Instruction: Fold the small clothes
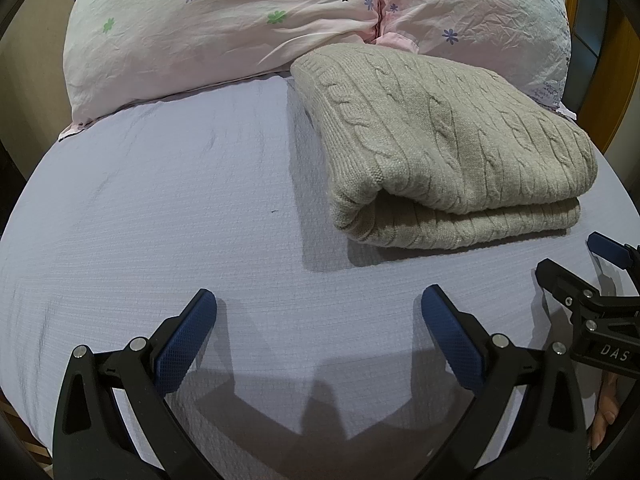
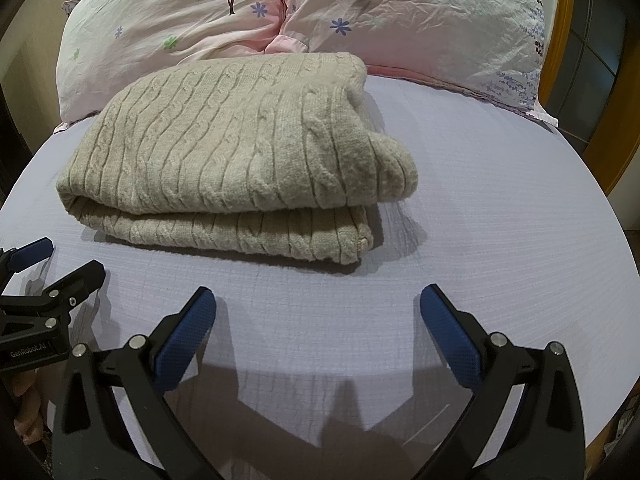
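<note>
Over the bed's near edge both grippers, left [image 1: 319, 312] and right [image 2: 318, 310], hover side by side with jaws wide and empty. Farther up the sheet [image 1: 160, 208], near the pillows [image 2: 400, 20], the sweater [image 2: 232, 152] lies in a neat doubled stack, so folding looks essentially finished.

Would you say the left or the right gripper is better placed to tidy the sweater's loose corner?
Probably right: the right gripper is open and faces the sweater almost head-on, whereas the left gripper points at bare sheet.
</note>
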`<state>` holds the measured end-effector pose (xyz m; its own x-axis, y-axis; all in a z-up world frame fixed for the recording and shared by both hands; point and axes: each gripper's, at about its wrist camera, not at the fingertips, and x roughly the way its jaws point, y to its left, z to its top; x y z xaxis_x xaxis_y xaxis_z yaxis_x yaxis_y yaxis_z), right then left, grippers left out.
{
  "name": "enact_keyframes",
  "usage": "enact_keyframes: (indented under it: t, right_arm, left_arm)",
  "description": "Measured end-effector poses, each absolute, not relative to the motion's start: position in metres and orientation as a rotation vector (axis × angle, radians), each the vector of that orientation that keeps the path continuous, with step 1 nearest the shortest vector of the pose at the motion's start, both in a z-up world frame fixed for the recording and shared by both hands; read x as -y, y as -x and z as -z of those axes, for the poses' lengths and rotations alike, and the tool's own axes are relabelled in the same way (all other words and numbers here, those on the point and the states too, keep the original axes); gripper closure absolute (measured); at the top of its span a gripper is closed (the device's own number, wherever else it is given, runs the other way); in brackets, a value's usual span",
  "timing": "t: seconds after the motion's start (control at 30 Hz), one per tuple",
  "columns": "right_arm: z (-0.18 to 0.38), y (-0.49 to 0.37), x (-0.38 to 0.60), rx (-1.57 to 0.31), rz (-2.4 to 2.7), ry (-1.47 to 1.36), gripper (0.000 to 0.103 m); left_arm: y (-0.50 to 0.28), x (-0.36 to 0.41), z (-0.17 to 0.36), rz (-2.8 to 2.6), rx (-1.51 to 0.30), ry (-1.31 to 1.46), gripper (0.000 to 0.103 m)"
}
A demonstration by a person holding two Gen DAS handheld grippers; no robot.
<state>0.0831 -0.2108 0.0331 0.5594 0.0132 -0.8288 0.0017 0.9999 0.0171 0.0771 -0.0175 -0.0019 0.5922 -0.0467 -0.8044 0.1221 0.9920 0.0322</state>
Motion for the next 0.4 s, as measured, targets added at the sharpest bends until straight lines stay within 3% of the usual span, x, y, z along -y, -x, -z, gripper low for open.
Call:
enact_keyframes:
  t: [0.4]
  right_arm:
    - [-0.0324, -0.0834, 0.2102, -0.977, -0.006, -0.017, 0.002]
  left_arm:
    - [-0.0770, 0.0174, 0.0018, 0.099, -0.932, -0.087, 0.001]
